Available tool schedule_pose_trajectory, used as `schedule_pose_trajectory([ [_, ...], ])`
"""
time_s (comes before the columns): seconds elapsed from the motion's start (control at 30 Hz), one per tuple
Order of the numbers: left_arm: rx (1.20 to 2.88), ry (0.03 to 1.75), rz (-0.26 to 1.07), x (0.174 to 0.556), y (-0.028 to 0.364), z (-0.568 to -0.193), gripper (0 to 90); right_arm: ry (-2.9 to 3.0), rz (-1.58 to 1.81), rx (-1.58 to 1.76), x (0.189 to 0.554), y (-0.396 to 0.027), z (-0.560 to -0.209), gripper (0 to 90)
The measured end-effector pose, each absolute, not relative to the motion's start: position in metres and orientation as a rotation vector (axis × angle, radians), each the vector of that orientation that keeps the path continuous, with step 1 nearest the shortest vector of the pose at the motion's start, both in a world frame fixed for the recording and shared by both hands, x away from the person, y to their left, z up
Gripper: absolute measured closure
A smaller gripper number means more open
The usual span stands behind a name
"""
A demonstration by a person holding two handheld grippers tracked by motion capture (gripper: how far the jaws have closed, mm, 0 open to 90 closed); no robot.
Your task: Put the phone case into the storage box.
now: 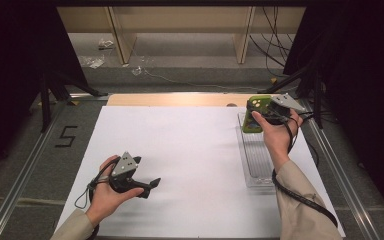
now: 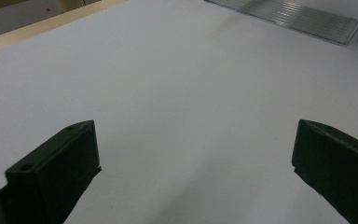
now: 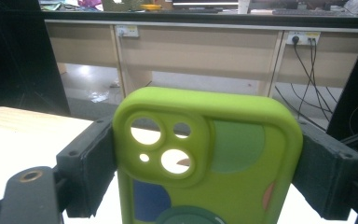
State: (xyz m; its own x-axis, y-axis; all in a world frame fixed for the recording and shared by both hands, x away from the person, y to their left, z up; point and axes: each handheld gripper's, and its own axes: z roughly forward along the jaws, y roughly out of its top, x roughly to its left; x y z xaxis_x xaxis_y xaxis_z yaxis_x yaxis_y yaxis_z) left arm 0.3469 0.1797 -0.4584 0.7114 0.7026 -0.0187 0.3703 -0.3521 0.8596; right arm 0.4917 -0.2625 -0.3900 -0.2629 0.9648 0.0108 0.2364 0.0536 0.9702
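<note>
White sheeted surface (image 1: 190, 150), dark surround. My right claw (image 3: 209, 158) is clamped on the green phone case (image 3: 205, 163), held above the clear tray's (image 1: 255, 165) far end. Left claw (image 2: 196, 158) stands apart, idle. Risk: the soft case may slip and miss the tray.

A white sheet (image 1: 190, 160) covers most of the surface (image 1: 170, 99), leaving a wooden strip bare along the far edge. A clear plastic tray (image 1: 254, 160) lies near the right edge.
</note>
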Motion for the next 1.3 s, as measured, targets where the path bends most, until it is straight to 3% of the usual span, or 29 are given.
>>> schedule_pose_trajectory([
  [1.3,1.973,0.822,0.443,0.347,0.180,-0.458,0.2,1.599,1.216,1.288,0.512,-0.265,-0.402,17.2],
])
